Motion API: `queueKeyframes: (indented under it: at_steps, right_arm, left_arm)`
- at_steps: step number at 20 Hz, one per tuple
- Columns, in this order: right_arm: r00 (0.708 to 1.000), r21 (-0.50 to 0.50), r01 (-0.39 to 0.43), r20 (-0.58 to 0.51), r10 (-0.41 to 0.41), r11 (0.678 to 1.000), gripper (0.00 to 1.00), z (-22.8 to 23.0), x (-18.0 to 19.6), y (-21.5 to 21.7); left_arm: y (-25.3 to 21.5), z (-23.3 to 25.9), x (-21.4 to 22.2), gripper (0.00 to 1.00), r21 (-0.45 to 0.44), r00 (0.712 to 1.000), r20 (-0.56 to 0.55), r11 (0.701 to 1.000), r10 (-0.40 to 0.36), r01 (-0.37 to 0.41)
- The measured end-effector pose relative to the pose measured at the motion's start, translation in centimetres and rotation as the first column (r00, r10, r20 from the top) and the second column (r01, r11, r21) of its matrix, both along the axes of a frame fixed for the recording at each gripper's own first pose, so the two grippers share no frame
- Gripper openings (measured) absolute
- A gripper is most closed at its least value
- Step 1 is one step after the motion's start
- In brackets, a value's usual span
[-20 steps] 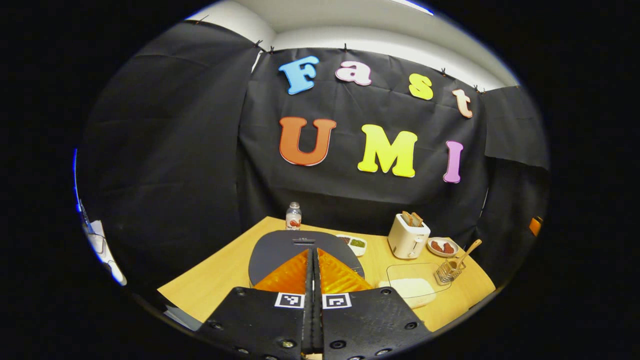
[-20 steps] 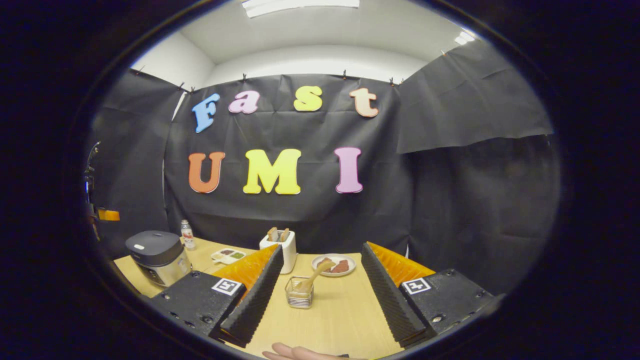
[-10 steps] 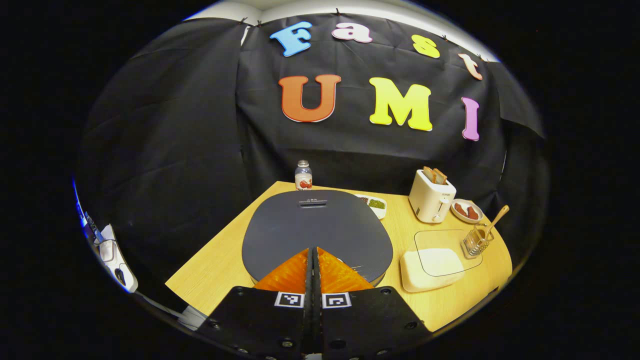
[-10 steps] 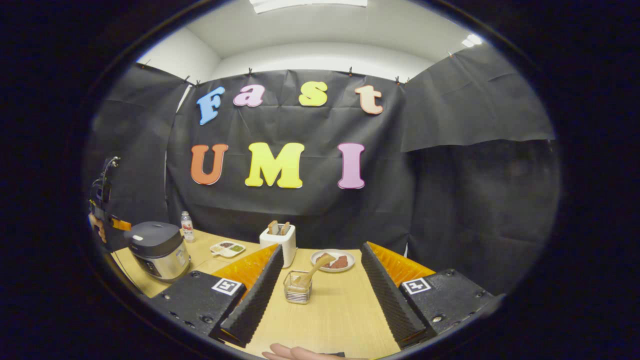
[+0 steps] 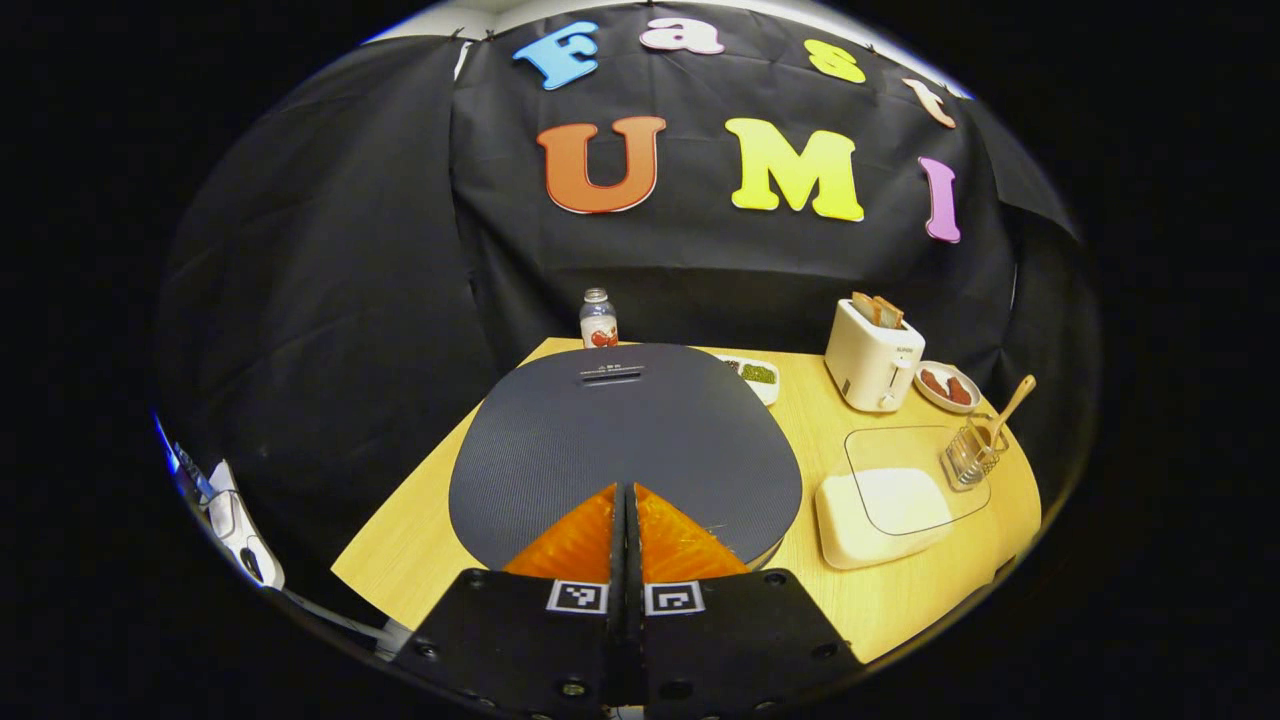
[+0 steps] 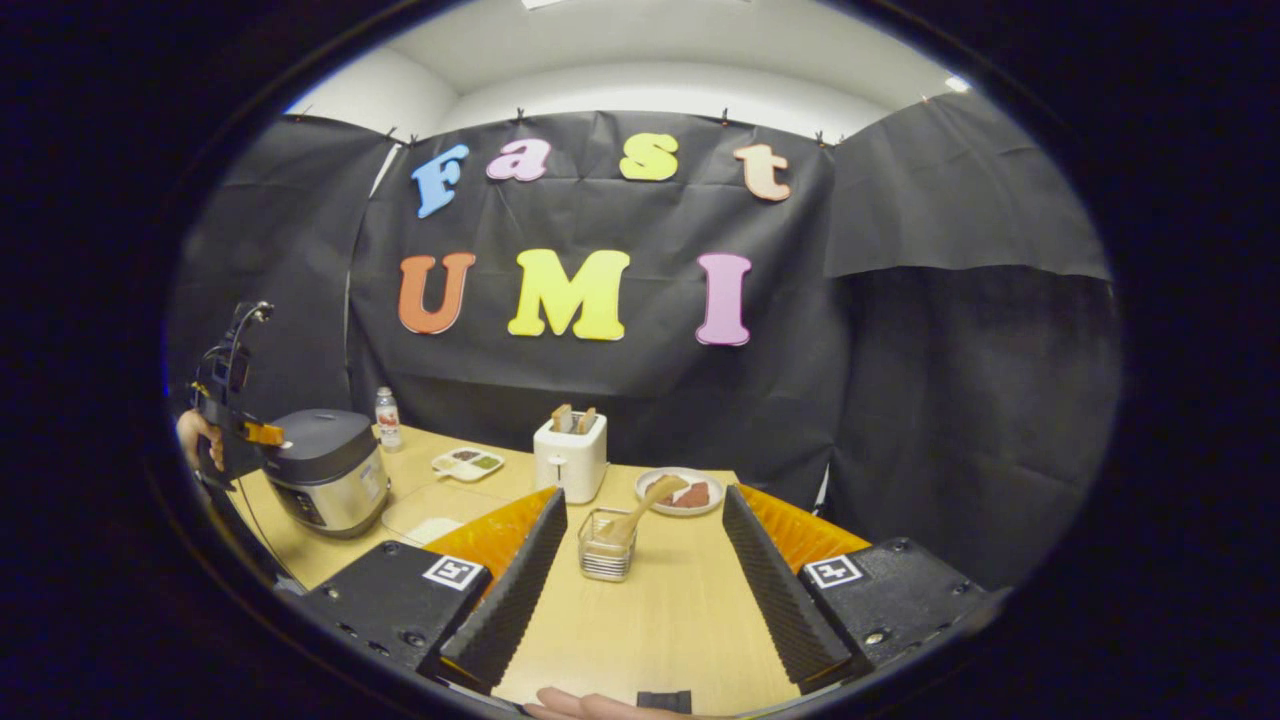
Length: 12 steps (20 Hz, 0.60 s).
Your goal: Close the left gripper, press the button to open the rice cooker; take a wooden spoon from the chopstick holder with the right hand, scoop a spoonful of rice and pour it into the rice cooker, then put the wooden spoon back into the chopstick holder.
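Your left gripper (image 5: 626, 500): fingers pressed together, nothing between, tips over near edge of rice cooker (image 5: 620, 440) lid, lid down. In right gripper view, same gripper (image 6: 262, 433) sits at cooker's (image 6: 325, 470) left rim, your hand (image 6: 190, 432) behind it. Rice container (image 5: 880, 505) right of cooker on table (image 5: 420, 560). Chopstick holder (image 6: 605, 545) farther right, wooden spoon (image 6: 645, 505) leaning inside. Your right gripper (image 6: 640, 560): fingers spread wide, empty, holder ahead between them, apart.

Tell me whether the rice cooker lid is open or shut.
Shut. The lid lies flat over the cooker in both views, with the closed left gripper at its front edge.
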State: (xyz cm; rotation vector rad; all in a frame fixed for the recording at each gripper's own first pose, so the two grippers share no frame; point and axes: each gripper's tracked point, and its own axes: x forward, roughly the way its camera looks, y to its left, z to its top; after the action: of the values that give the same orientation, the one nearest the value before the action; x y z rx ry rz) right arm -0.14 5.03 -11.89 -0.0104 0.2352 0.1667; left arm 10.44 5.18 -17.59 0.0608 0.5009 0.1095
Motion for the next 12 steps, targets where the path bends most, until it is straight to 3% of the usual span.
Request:
queueKeyframes:
  at_steps: [4,10,11,12]
  right_arm:
    - [1.000,-0.002,0.008,0.019,-0.008,1.000,0.99,0.1,-0.5,0.0]
    - [0.999,-0.003,-0.038,0.023,0.038,0.999,1.00,0.5,-2.1,1.5]
    - [0.999,-0.009,-0.038,0.029,0.038,0.999,1.00,0.7,-2.2,1.6]
    - [0.999,-0.016,-0.039,0.030,0.039,0.999,0.99,0.4,-2.3,1.6]
  left_arm:
    - [-0.3,-0.5,-0.8,0.00,-0.050,0.997,-0.070,0.998,0.033,-0.036]
    - [-0.2,0.0,-0.8,0.00,-0.130,0.999,-0.017,0.990,0.044,-0.045]
    - [-0.4,0.2,-0.9,0.00,-0.147,0.999,0.000,0.988,0.038,-0.037]
    - [-1.7,0.2,-0.7,0.01,-0.176,1.000,0.010,0.984,-0.018,0.020]
